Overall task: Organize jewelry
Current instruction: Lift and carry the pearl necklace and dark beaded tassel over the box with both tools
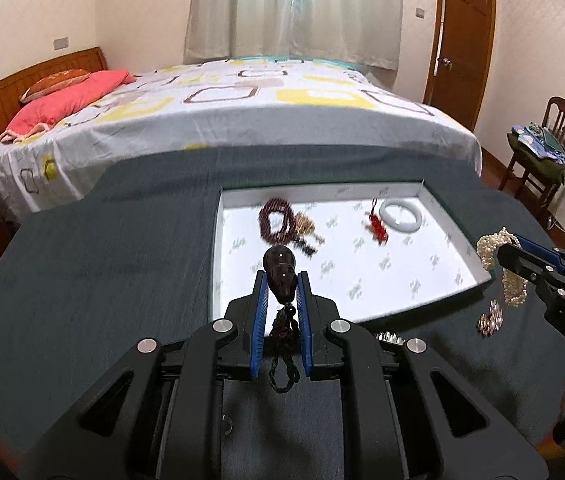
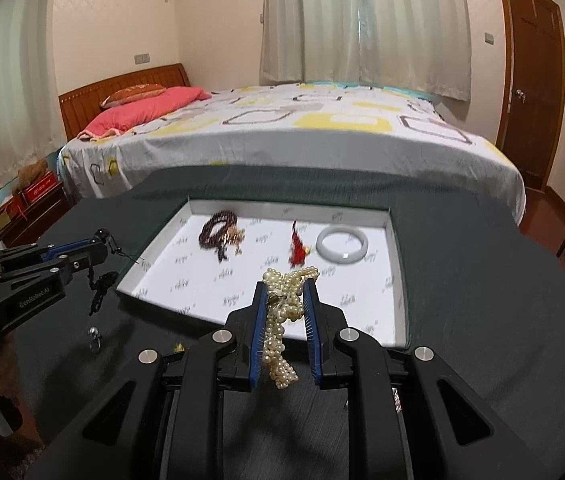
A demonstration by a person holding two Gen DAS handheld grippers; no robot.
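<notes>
Risk sits first with my left gripper (image 1: 282, 280), whose fingers are pinched on a dark gourd-shaped pendant (image 1: 280, 272). Only the lower bulb is between the pads, and the knotted cord (image 1: 282, 344) dangles below them. I judge the smooth, rounded bead could squirt forward out of the grip if I tilt or jolt. The cord could also snag on the near wall of the white tray (image 1: 366, 312) just ahead as I carry it over.

Ahead of both grippers, the tray already holds dark red beads (image 1: 276, 220), a red charm (image 1: 376, 226) and a pale bangle (image 1: 400, 212). Dropping onto the beads would tangle the cords, so I would aim for bare floor.

My right gripper (image 2: 285, 304) is clamped on a bunched pearl necklace (image 2: 280, 320), which hangs well below the fingers. I judge a loose loop could slide free or catch the tray rim (image 2: 210, 316). A small ring (image 2: 94, 336) lies on the dark table (image 2: 482, 300) to its left, where a swinging strand might sweep it.
</notes>
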